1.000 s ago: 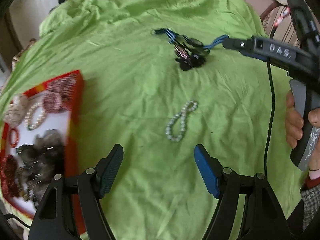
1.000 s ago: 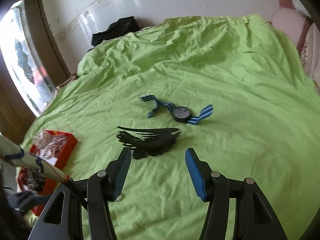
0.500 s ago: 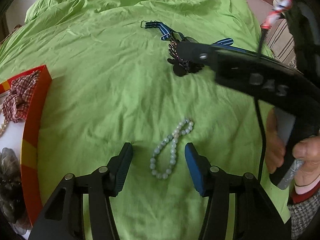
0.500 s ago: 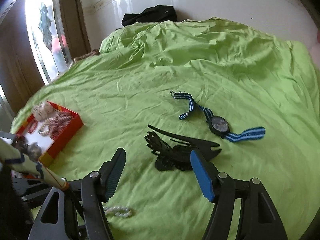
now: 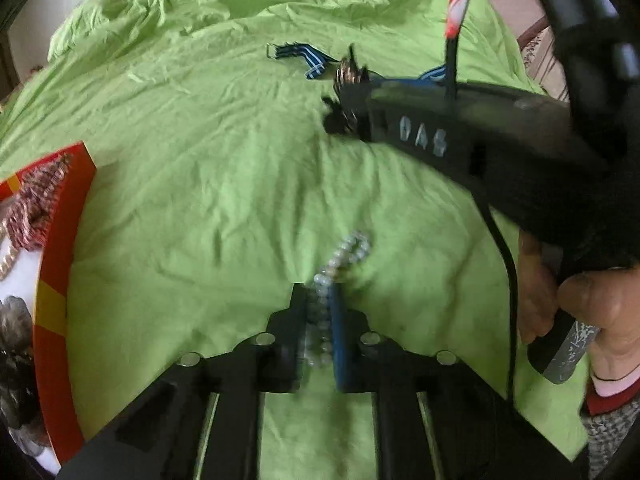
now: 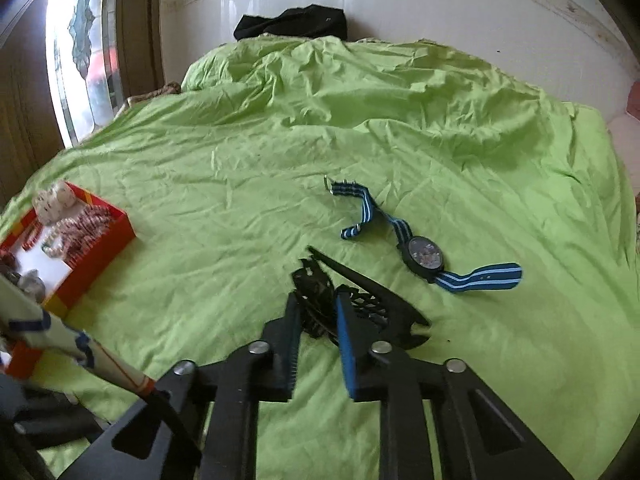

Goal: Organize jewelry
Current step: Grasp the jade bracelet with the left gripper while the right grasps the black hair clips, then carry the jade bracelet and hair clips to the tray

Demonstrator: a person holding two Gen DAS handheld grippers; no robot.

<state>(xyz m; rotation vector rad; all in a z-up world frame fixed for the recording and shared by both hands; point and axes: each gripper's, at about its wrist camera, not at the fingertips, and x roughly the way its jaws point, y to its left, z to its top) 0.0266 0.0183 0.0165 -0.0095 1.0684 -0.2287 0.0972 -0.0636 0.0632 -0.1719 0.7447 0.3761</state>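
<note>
My left gripper (image 5: 318, 292) is shut on a pale bead bracelet (image 5: 344, 256) lying on the green bedsheet; its far loop sticks out past the fingertips. My right gripper (image 6: 318, 300) is shut on a black hair clip (image 6: 360, 304) on the sheet; the clip also shows in the left wrist view (image 5: 344, 96), partly hidden by the right gripper's body. A watch with a blue striped strap (image 6: 424, 256) lies just beyond the clip. A red box (image 6: 68, 236) holding several jewelry pieces sits at the left, and also shows in the left wrist view (image 5: 52, 304).
The green sheet (image 6: 280, 160) covers the whole bed, rumpled toward the far wall. A dark garment (image 6: 292, 24) lies at the bed's far edge. A window (image 6: 84, 52) is at the left. The right gripper's cable (image 5: 508, 280) hangs across the left wrist view.
Both grippers have moved forward and closed: the left on the bead bracelet, the right on the black hair clip. Both were open half a second ago.
</note>
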